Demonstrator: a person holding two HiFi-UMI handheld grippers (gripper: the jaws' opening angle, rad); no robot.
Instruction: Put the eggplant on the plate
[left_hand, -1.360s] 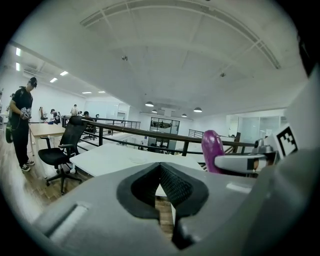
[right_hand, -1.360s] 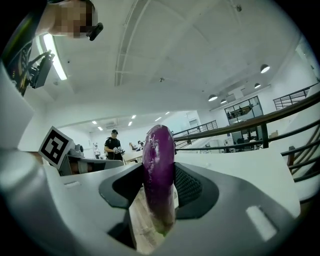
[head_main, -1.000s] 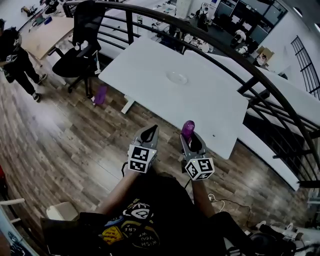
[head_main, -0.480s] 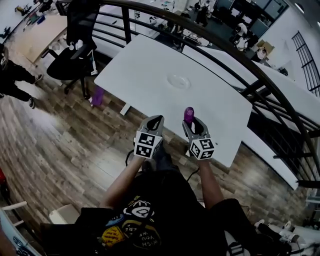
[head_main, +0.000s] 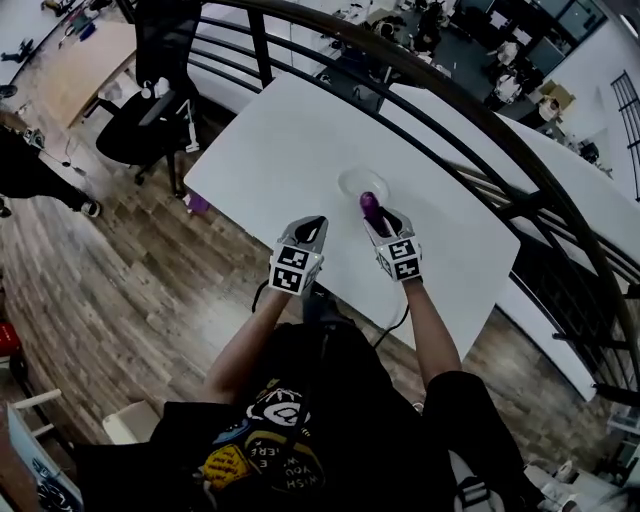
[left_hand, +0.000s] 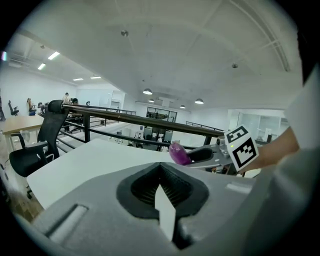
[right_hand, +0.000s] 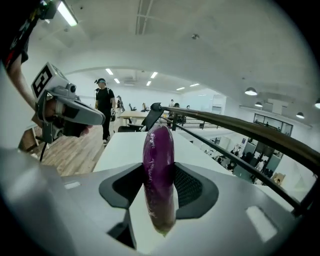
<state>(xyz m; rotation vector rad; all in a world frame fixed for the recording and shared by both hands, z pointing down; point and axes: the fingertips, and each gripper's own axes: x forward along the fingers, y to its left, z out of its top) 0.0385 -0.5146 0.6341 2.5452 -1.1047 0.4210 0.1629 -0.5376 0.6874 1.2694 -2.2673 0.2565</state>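
Observation:
A purple eggplant (head_main: 369, 206) stands out forward between the jaws of my right gripper (head_main: 385, 220), which is shut on it. In the head view its tip overlaps the near rim of the clear plate (head_main: 348, 182) on the white table (head_main: 270, 150). In the right gripper view the eggplant (right_hand: 159, 170) runs upright between the pads of that gripper (right_hand: 159, 187). My left gripper (head_main: 314, 222) hovers just left of it over the table's near edge, shut and empty (left_hand: 160, 166). The left gripper view shows the eggplant (left_hand: 178, 153) off to the right.
A black railing (head_main: 450, 110) runs along the table's far side. A black office chair (head_main: 150, 110) stands at the left on the wooden floor, with a person (head_main: 35, 170) beyond it. A purple object (head_main: 197, 203) lies on the floor by the table's left corner.
Both grippers have moved forward from the floor side to over the table. The eggplant has travelled with the right gripper up to the plate's near rim.

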